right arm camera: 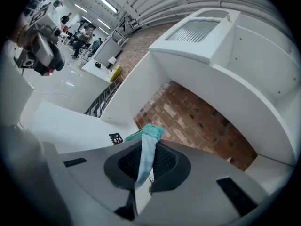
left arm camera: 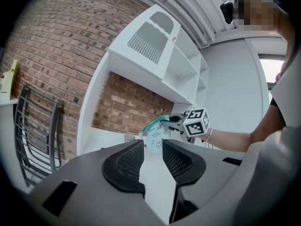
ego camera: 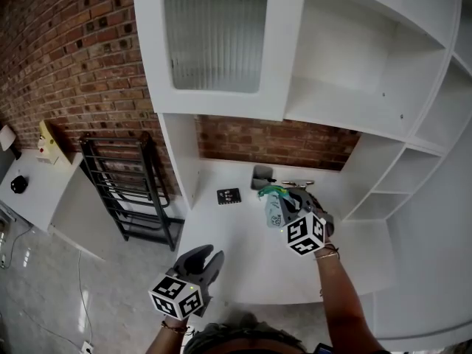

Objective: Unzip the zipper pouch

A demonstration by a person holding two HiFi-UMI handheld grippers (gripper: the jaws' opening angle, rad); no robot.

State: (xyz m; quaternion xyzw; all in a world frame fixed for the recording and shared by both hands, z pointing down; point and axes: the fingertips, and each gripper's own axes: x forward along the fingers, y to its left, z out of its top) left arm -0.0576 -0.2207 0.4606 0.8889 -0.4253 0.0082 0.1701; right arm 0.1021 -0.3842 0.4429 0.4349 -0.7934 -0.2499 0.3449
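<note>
The zipper pouch (ego camera: 273,212) is a soft, flat bag of pale blue fabric with small dark print and a ribbed teal band along its top edge. It stands upright over the middle of the desk (ego camera: 243,260), pinched in the right gripper (ego camera: 289,211). In the right gripper view the two black, mesh-textured pads (right arm camera: 164,161) press together on the cloth, and the teal band (right arm camera: 148,132) pokes out above them. Whether the pouch's bottom touches the desk cannot be told.

The left gripper (ego camera: 209,257) hangs at the desk's near edge, well apart from the pouch. Its rounded grey jaws stand a narrow gap apart with nothing between them. Its own view looks through that gap to the pouch (left arm camera: 154,136) and the right gripper's marker cube (left arm camera: 197,121).

The desk is a smooth white slab set into a white shelf unit (ego camera: 361,72) with open compartments and one door of ribbed frosted glass (ego camera: 214,32). Red-brown brick wall (ego camera: 66,65) shows behind the desk and to the left. Near the back of the desk lie a small black square card (ego camera: 228,195) and a little grey cup (ego camera: 261,175).

Left of the desk a black metal rack (ego camera: 122,190) leans against the brick, beside a low white side table (ego camera: 40,198). The floor (ego camera: 44,293) is pale grey and glossy.
</note>
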